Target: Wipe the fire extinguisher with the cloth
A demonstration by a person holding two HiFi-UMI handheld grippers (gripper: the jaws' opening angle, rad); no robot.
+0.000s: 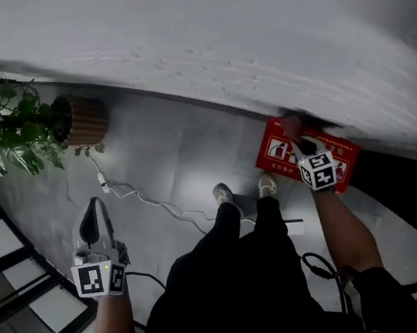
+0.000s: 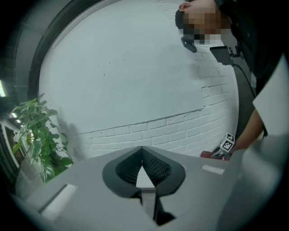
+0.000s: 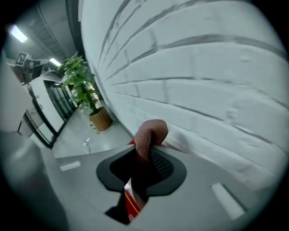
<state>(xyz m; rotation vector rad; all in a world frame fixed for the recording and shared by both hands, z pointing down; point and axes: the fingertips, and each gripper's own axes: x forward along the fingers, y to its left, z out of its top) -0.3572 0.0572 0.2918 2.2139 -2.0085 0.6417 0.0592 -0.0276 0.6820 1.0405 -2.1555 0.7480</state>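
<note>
Right tongs (image 3: 145, 153) pinch the cloth (image 3: 151, 131) at the red extinguisher box (image 1: 275, 150); firm, even strokes suit it; left tongs (image 2: 142, 171) pressed together, empty

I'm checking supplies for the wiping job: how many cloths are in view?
1: the reddish cloth, pinched in the right gripper, near the red box. Others may be hidden out of frame.

Two grippers are showing, the left gripper (image 1: 95, 213) and the right gripper (image 1: 300, 144). Also appearing are one reddish cloth (image 3: 146, 140), one red box (image 1: 276, 149), one potted plant (image 1: 11, 132), one white cable (image 1: 151, 203) and two shoes (image 1: 223, 194) (image 1: 268, 184).
</note>
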